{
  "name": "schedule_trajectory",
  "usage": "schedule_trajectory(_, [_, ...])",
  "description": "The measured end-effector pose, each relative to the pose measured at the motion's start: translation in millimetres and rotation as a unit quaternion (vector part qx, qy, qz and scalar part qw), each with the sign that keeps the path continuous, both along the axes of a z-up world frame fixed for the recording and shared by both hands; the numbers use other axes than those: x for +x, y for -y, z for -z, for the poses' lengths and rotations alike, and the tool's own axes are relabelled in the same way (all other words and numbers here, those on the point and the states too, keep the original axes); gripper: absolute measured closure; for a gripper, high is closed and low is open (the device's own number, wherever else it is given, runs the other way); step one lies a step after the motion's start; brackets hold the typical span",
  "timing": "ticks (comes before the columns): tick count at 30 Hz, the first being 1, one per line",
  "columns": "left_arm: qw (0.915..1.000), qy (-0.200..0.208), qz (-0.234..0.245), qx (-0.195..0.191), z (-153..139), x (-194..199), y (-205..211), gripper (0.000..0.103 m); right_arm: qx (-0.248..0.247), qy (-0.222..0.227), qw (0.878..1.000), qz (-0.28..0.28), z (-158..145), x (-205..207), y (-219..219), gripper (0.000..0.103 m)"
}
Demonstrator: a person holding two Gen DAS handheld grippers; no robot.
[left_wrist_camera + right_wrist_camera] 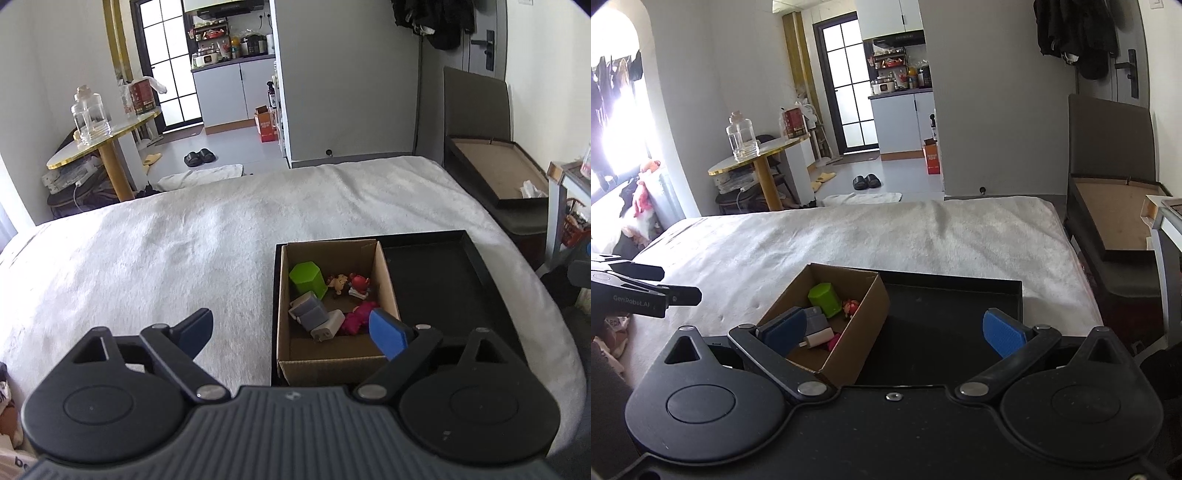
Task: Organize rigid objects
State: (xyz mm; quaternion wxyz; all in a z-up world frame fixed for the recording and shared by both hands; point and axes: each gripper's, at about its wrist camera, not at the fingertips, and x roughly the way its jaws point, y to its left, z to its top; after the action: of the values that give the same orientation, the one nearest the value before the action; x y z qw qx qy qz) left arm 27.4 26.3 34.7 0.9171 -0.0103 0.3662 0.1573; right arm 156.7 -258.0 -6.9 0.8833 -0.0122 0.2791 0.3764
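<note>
A white-blanketed bed (221, 229) fills the middle of both frames. On it, at lower right of the left wrist view, a black tray (454, 280) carries a brown cardboard box (388, 280) set against its left side. Inside the box lie a green hexagonal container (306, 277), grey and white plug adapters (314, 315), a magenta toy (356, 317) and small red and tan figurines (351, 284). The left hand-held gripper (291, 328) hangs over the box's near left corner, jaws released wide with nothing between them. In the right wrist view the right hand-held gripper (894, 332) stands spread over the tray and box, likewise empty, the other tool visible at far left.
</note>
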Motion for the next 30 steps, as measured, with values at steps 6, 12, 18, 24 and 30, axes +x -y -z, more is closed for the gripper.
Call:
schedule_trajectory(6, [0.9999, 0.007, 0.001, -0.014, -7.9, -13.2, -0.4, 0.012, 0.005, -0.008, 1.000, 0.007, -3.4, -8.3, 7.2, 0.000])
schedule_trajectory(12, [0.9994, 0.016, 0.022, -0.022, -12.3, -23.6, 5.1, 0.011, 0.015, -0.013, 1.000, 0.000, -6.6, -20.8, 11.6, 0.000])
schedule_trajectory(18, [0.9985, 0.028, 0.035, -0.030, -14.2, -31.9, 10.6, 0.009, 0.022, -0.015, 1.000, -0.008, -9.9, -30.2, 15.5, 0.000])
schedule_trajectory(24, [0.9979, 0.034, 0.044, -0.032, -14.8, -37.3, 14.7, 0.009, 0.031, -0.021, 0.999, -0.012, -10.3, -39.0, 19.1, 0.000])
schedule_trajectory(30, [0.9973, 0.038, 0.053, -0.035, -13.4, -42.0, 19.1, 0.009, 0.034, -0.025, 0.999, -0.017, -9.4, -41.9, 19.8, 0.000])
